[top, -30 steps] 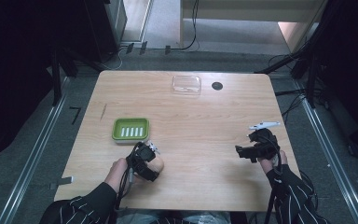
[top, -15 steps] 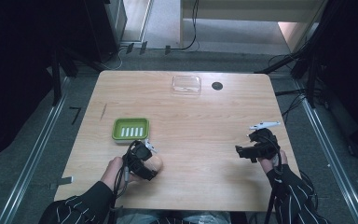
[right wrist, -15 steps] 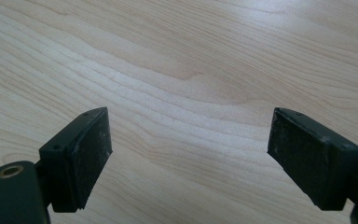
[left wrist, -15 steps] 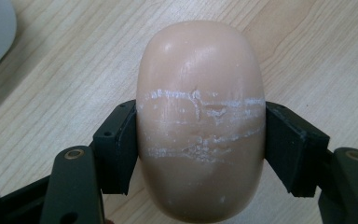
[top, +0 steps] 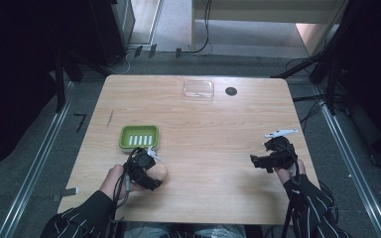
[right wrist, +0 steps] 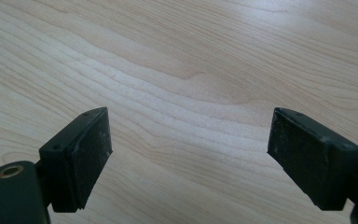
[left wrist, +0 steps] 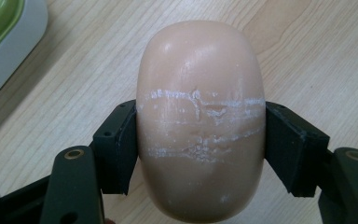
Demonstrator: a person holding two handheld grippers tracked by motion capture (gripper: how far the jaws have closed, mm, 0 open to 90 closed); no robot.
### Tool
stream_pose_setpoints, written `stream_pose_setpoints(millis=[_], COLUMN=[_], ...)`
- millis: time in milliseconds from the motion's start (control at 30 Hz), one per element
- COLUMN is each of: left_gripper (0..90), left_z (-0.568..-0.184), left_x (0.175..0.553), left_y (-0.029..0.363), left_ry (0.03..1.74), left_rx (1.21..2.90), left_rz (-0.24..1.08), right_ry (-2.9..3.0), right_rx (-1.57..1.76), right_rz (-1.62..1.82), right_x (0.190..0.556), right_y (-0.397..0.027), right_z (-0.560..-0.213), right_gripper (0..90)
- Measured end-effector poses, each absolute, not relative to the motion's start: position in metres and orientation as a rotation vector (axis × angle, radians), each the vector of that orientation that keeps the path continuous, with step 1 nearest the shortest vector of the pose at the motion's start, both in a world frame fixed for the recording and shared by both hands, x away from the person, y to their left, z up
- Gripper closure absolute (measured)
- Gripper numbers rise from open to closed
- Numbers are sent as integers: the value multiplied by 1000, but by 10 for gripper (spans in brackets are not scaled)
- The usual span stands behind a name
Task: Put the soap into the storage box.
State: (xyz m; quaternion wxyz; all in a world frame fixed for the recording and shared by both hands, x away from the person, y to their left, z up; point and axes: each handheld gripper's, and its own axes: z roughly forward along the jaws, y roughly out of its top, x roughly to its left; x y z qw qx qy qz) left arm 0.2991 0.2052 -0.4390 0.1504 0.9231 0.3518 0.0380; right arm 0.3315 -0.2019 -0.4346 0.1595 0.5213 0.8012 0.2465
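Plainly, unlabelled soap bar (left wrist: 200, 121) between fingers (left wrist: 116, 149).

A pale wooden desk (top: 213, 148) stands on a grey floor (top: 44, 148). Near the middle of the desk's far edge lies a shallow clear plastic tray (top: 198, 89), and just to its right sits a small black round disc (top: 231, 91). A thin dark stick (top: 110, 118) lies close to the left edge, about halfway along it. On the floor, a metal rail (top: 34, 163) runs along the left side of the desk and another rail (top: 347, 153) along the right. Black cables (top: 206, 29) trail over the floor beyond the far edge.
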Motion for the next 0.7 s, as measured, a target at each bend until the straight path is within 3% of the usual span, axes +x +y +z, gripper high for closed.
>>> stream_pose_setpoints(millis=[700], left_gripper=[338], left_z=[-429], left_x=[302], left_y=[227], left_ry=[1035], left_rx=[2632], left_rz=[124], right_ry=[2293], right_rx=[1487], right_rz=[700], right_x=[331], right_y=[-202], right_z=[-435], right_gripper=[141])
